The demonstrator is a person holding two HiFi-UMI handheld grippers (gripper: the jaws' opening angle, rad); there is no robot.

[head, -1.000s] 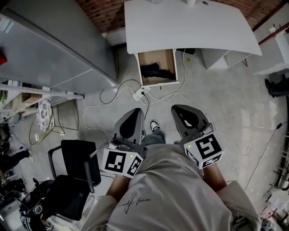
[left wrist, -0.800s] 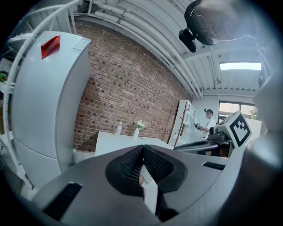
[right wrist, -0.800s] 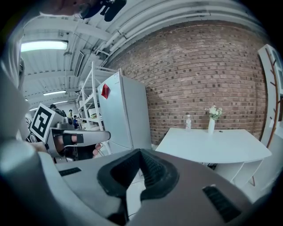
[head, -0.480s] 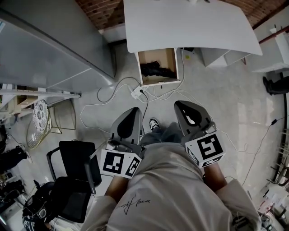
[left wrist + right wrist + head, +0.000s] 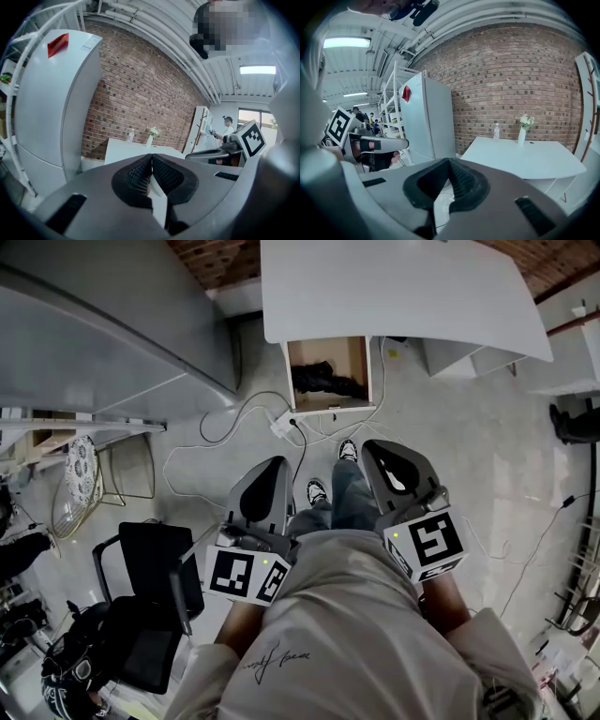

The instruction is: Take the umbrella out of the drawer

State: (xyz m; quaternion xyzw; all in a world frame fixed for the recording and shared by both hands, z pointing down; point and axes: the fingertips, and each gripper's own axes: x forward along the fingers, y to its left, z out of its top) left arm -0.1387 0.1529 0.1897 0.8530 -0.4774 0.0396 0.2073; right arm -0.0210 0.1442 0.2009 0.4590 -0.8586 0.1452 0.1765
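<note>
Fingers (image 5: 138, 176) pressed together on our left gripper (image 5: 277, 465), right gripper (image 5: 377, 448); umbrella (image 5: 328, 382) well ahead in drawer (image 5: 354, 357), long axis crosswise, slightly nearer right.

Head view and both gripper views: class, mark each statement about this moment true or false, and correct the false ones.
1. The drawer under the white table is open. True.
2. The left gripper holds the umbrella. False: its jaws are together on nothing, and the dark umbrella lies in the drawer.
3. The right gripper has its jaws closed and empty. True.
4. The black chair stands on the person's right. False: the black chair is on the person's left.
5. A vase of flowers stands on the white table. True.
</note>
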